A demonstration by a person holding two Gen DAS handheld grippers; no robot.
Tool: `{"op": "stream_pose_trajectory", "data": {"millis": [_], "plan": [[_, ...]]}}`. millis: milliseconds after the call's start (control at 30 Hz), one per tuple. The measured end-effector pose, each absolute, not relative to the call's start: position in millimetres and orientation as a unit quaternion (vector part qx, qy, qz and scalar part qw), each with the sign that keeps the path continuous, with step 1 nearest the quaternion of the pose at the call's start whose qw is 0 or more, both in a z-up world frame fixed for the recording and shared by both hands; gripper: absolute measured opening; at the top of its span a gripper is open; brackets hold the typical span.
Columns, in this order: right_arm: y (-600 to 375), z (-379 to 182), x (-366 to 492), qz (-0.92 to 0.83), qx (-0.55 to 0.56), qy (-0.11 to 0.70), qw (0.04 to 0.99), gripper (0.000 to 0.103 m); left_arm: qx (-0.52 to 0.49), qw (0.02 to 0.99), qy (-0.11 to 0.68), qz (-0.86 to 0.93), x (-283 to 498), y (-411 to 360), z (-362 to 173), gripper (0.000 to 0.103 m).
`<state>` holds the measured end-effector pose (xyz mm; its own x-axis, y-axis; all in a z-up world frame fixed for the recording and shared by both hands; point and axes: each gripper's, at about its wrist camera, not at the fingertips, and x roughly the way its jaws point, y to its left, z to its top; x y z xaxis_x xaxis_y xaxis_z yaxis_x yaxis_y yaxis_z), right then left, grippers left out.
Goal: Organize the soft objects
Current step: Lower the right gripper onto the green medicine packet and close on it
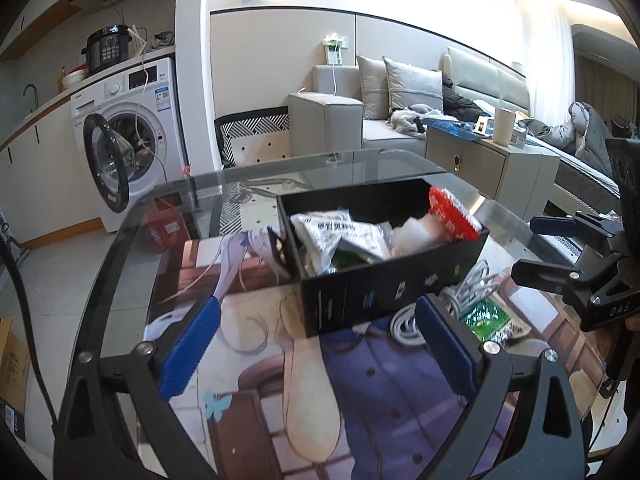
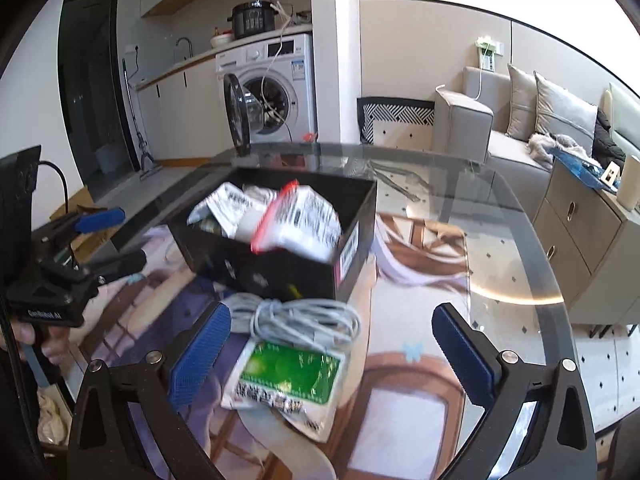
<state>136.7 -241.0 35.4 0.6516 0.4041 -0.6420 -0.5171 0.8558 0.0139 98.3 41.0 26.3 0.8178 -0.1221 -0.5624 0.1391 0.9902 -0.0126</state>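
A black open box [image 1: 400, 292] [image 2: 280, 270] stands on a printed mat on the glass table, holding several soft packets, among them a red-edged zip bag [image 2: 304, 216] [image 1: 452, 210] and white pouches [image 1: 332, 232]. A coiled grey cable [image 2: 300, 318] [image 1: 468, 288] and a green-and-silver packet [image 2: 292, 376] [image 1: 486, 316] lie on the mat in front of the box. My right gripper [image 2: 332, 344] is open and empty above the cable and packet. My left gripper [image 1: 316, 336] is open and empty before the box's near wall.
The round glass table's rim [image 2: 560, 280] curves close by on the right. A washing machine with its door open [image 1: 120, 128], a grey sofa [image 1: 360, 120] and a bedside cabinet [image 2: 592, 240] stand beyond the table. A cardboard box [image 1: 12, 360] is on the floor at left.
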Motion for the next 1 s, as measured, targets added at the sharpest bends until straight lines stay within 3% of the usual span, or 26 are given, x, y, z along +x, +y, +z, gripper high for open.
{"op": "stream_pose_trajectory", "data": {"millis": [700, 1000], "plan": [[-202, -5, 173, 0.306, -0.108, 0.402, 0.856, 0.102, 0.024, 0.944, 0.321, -0.067, 87, 41, 12, 0.099], [-163, -13, 148, 0.377, -0.153, 0.394, 0.824, 0.102, 0.017, 0.944, 0.326, -0.057, 90, 51, 10, 0.099]]}}
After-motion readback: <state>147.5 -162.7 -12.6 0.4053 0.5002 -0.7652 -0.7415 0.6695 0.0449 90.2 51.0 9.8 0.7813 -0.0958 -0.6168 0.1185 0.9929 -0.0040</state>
